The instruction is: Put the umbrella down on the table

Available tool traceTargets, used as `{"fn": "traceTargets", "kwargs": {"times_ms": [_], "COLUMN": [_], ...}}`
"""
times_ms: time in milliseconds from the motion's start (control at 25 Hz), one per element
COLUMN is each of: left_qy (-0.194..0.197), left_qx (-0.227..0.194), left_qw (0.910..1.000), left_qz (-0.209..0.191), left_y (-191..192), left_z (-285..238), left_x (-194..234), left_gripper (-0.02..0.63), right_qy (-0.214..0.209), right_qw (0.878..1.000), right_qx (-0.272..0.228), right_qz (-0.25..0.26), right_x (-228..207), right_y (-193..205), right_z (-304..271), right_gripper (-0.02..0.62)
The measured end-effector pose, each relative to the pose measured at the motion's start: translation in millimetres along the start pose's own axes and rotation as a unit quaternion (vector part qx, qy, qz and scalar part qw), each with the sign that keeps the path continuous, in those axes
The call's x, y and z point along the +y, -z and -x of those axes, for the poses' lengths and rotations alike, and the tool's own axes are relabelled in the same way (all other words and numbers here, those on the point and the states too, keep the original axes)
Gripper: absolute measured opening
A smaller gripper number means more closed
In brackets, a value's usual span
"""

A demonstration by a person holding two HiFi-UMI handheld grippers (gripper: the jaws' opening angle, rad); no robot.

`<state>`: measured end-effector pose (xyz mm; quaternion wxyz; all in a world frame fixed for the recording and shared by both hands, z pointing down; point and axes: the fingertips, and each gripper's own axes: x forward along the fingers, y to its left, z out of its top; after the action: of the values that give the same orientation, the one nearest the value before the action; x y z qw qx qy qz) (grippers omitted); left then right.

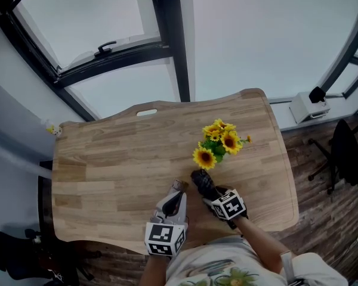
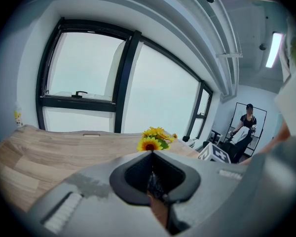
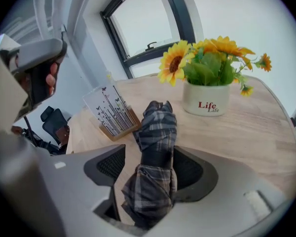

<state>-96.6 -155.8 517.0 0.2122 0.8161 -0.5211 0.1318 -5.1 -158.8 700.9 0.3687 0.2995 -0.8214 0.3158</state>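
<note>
Umbrella (image 3: 158, 125) loose between wide jaws of right tool (image 3: 149, 157), sunflower pot (image 3: 205, 98) close ahead; left tool (image 2: 152, 153) clenched.

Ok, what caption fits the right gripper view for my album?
Open claw around a folded plaid umbrella, sunflowers behind on the wooden table.

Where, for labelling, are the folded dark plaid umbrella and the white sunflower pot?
Folded dark plaid umbrella (image 3: 158, 126): right gripper view, its checked fabric.
White sunflower pot (image 3: 205, 102): right gripper view, its front wall.
</note>
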Motion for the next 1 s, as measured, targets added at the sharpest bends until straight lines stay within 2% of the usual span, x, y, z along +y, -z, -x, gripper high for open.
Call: {"fn": "traceTargets", "kwargs": {"times_ms": [520, 840, 1000], "left_qy": [-0.005, -0.002, 0.000], "left_qx": [-0.020, -0.032, -0.035], "left_qw": [0.9998, 0.9994, 0.9993], "left_qz": [-0.003, -0.009, -0.012], "left_y": [-10.3, -15.7, -16.2], "left_z": [11.7, 18.5, 21.6], "left_x": [-5.1, -12.1, -16.4], "left_gripper": [0.005, 0.005, 0.005], "right_qy": [-0.011, -0.003, 0.009], "right_qw": [0.990, 0.979, 0.972], "right_qx": [-0.135, -0.198, -0.231], "right_qz": [0.035, 0.045, 0.047], "right_x": [36.6, 53.6, 57.0], "right_y": [-70.3, -94.6, -102.8], "right_z": [79.7, 118.4, 135.1], "right_gripper": [0.283, 0.158, 0.061]}}
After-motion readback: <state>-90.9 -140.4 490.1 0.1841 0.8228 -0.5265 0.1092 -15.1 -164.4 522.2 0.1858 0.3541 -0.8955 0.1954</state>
